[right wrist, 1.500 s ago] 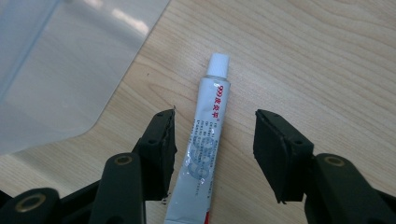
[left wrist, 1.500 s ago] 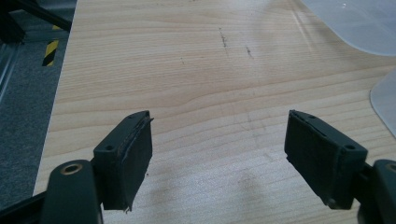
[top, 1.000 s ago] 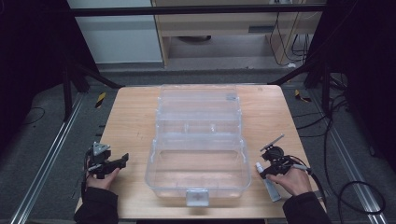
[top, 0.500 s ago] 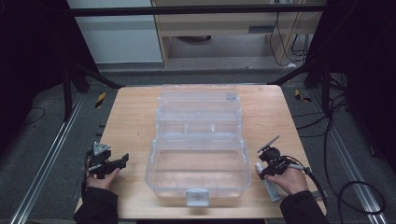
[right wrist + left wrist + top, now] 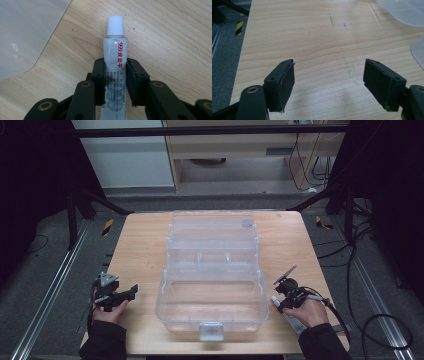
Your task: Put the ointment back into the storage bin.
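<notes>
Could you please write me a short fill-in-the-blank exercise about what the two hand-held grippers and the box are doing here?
1. The right hand-held gripper is shut on a small white ____ with a ribbed cap.
2. The left hand-held gripper has ____ between its open jaws.
3. The clear plastic box in the middle of the wooden table has its lid ____.

Missing words: tube; nothing; open

The open storage box (image 5: 212,280) sits mid-table (image 5: 140,250); the ointment tube (image 5: 287,315) lies right of it, near edge.

Right claw (image 5: 115,82) newly clamped on the white ointment tube (image 5: 114,52).
</notes>
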Demonstrator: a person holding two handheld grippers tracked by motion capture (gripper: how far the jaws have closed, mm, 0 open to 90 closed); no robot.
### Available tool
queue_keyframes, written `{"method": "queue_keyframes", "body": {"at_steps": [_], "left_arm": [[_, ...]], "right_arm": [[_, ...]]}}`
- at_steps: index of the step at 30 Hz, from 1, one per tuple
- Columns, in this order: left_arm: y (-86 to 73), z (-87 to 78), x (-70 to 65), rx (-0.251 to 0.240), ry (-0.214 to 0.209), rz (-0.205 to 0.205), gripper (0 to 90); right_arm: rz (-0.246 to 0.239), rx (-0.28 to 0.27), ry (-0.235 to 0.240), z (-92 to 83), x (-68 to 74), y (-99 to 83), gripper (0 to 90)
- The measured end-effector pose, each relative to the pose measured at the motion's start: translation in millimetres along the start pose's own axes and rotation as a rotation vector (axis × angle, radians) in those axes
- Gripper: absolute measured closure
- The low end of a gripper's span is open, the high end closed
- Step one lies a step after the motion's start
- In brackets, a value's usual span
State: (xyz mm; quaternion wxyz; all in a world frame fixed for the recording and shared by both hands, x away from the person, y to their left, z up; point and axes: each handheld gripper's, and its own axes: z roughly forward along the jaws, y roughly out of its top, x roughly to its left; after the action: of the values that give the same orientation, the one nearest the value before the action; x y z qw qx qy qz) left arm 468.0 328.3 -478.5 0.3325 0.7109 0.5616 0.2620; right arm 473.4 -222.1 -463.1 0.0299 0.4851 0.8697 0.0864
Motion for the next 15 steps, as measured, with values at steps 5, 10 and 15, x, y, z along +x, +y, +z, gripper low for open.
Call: {"method": "queue_keyframes", "body": {"at_steps": [5,10,15], "left_arm": [[0.5,0.9,-1.3,0.004,-0.001,0.005,25.0],[0.2,1.8,-1.8,0.010,-0.003,0.009,25.0],[0.5,1.4,-1.8,0.008,-0.003,0.009,25.2]], "right_arm": [[0.003,-0.031,0.019,-9.4,-3.0,-2.9,69.8],[-0.009,-0.114,0.046,-32.6,-6.5,-8.4,69.9],[-0.017,-0.188,0.038,-54.9,-6.8,-10.1,69.8]]}}
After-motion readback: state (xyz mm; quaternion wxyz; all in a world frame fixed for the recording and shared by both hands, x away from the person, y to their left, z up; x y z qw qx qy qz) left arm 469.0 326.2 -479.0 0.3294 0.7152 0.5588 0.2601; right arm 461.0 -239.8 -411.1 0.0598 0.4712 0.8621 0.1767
